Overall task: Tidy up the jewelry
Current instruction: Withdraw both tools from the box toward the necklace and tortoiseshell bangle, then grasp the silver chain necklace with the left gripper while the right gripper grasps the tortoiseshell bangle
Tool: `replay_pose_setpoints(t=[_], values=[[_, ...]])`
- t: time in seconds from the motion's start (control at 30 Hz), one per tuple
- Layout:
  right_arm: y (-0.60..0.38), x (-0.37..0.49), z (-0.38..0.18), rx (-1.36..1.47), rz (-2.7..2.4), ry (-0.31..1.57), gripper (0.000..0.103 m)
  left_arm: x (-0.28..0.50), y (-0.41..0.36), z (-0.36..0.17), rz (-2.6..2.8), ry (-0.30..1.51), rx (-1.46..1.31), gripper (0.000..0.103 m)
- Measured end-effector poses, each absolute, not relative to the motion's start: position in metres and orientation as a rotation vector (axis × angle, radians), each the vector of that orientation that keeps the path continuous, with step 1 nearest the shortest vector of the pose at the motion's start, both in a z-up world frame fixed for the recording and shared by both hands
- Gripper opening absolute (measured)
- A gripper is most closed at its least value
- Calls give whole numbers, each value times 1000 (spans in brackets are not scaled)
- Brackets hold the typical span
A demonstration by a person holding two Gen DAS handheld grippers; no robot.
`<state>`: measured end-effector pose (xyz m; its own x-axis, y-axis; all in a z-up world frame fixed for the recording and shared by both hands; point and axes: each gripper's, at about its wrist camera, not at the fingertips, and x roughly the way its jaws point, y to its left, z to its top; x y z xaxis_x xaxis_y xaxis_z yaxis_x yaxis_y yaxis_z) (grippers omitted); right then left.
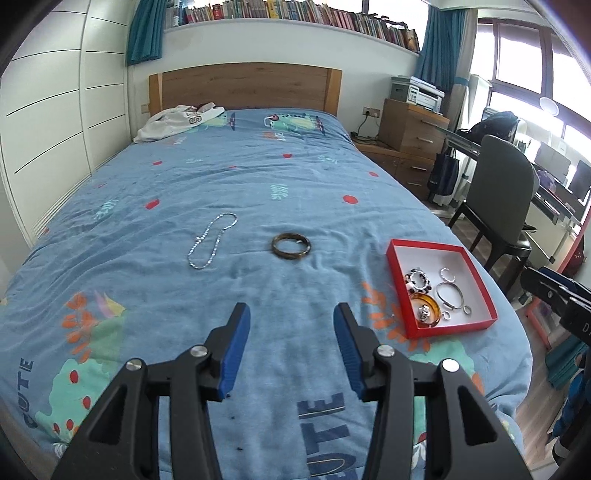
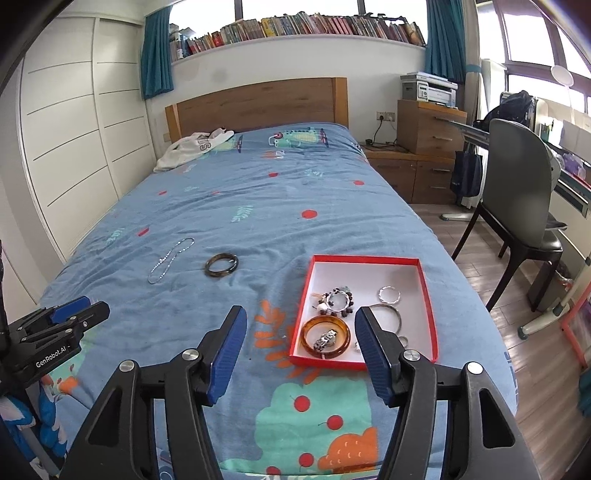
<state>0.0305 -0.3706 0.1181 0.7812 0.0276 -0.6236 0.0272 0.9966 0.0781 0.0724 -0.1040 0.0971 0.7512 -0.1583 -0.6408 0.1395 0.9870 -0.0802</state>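
Both jaws wide open, empty: left gripper (image 1: 291, 317), right gripper (image 2: 301, 319). Dark brown bangle (image 1: 291, 246) and thin silver chain necklace (image 1: 212, 240) lie loose on the blue quilt (image 1: 258, 184), outside the red cardboard tray (image 1: 402, 288). Risk: chain slips the pads, or the pinch snags soft fabric.

Bedspread (image 1: 258, 177), blue with cartoon prints, fills the centre. Headboard (image 1: 243, 86) at 12 o'clock. White garment (image 1: 177, 120) at 11, crumpled just below the headboard. Bookshelf (image 2: 306, 27) at 12, along the wall top. Drawers (image 2: 430, 127) at 1, printer (image 2: 428, 86) on top. Chair (image 2: 521, 192) at 3. Wardrobe (image 2: 74, 147) at 9.
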Motion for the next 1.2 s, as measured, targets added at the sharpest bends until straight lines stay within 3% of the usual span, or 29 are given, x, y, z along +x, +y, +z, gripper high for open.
replay_pose_setpoints(t=[0.07,0.2,0.37,0.53,1.2], values=[[-360,30,119,86,11,677,62,68,-87,97,-136,698,-37,45],[-339,32,116,77,36,688,72,64,-60,94,-89,689,-44,46],[-314,42,108,65,80,722,72,65,-31,88,-33,686,-53,47],[-293,56,98,56,111,758,74,73,-6,78,15,691,-71,56],[-224,144,36,-6,244,905,76,135,70,13,173,789,-168,56]])
